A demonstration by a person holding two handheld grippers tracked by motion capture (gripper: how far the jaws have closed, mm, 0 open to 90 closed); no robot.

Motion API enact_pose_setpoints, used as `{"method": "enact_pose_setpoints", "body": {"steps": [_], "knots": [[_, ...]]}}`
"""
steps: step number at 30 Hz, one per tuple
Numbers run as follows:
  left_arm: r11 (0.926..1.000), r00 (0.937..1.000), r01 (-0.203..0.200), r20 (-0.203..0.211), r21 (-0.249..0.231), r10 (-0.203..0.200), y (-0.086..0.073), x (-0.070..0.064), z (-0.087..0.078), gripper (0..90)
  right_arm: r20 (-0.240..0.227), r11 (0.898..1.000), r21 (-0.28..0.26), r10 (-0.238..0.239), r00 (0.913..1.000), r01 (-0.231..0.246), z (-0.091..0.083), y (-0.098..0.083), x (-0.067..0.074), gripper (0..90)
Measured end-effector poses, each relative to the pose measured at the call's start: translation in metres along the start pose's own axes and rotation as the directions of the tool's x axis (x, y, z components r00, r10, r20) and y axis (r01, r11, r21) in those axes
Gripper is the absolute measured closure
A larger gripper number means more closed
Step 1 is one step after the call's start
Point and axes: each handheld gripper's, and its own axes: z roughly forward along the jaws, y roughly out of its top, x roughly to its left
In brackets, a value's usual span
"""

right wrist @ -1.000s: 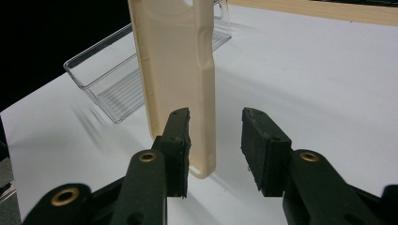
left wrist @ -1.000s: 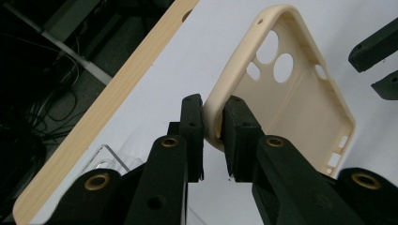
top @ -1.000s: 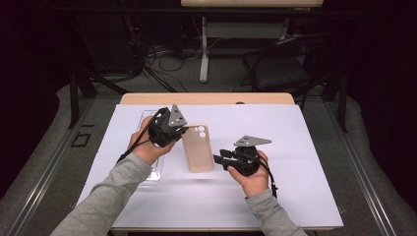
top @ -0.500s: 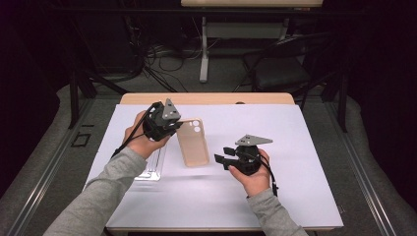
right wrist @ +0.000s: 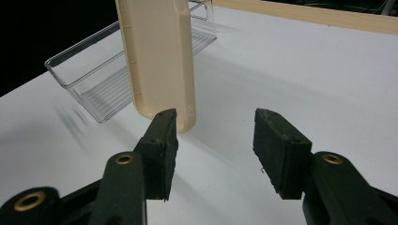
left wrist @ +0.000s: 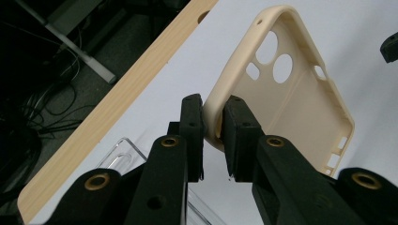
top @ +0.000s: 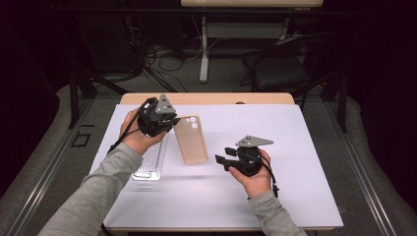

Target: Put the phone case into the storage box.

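Observation:
A beige phone case (top: 191, 140) hangs tilted over the white table cover, camera holes toward the far side. My left gripper (top: 173, 123) is shut on its rim near the camera cutouts; in the left gripper view both pads pinch the case (left wrist: 300, 103) at that corner, with the left gripper (left wrist: 213, 122) seen up close. My right gripper (top: 221, 156) rests to the case's right, open. Its jaws have just been opening and nothing is between them. In the right gripper view the case's (right wrist: 159, 56) lower end sits just beyond the left pad of the right gripper (right wrist: 216, 119).
A clear plastic tray (top: 150, 164) lies on the white cover (top: 305, 147) to the left of the case, under my left forearm, and shows behind the case as the tray (right wrist: 89, 75). The wooden table edge (top: 221, 98) runs along the far side, with dark floor and cables beyond.
The right gripper's jaws have spread apart. The left gripper has drawn the case slightly left and away from the right gripper, which has stayed put.

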Motion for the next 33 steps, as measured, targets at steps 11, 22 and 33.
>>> {"method": "enact_pose_setpoints", "body": {"steps": [11,22,33], "knots": [[1.0,0.9999,0.003,-0.017,0.005,-0.003,-0.001,0.008,-0.003,79.8,0.013,1.0,0.007,-0.011,0.9999,0.011,-0.002,-0.003,0.0,49.9],[0.9995,0.9994,0.025,-0.023,0.017,-0.024,0.0,0.019,-0.007,79.7,0.029,0.999,0.011,-0.04,0.9988,0.039,-0.007,-0.007,0.0,50.2],[0.9998,0.9982,0.007,-0.059,0.019,-0.006,0.0,0.027,-0.012,79.7,0.033,0.999,0.033,-0.044,0.9985,0.043,-0.01,-0.013,-0.002,52.7]]}}
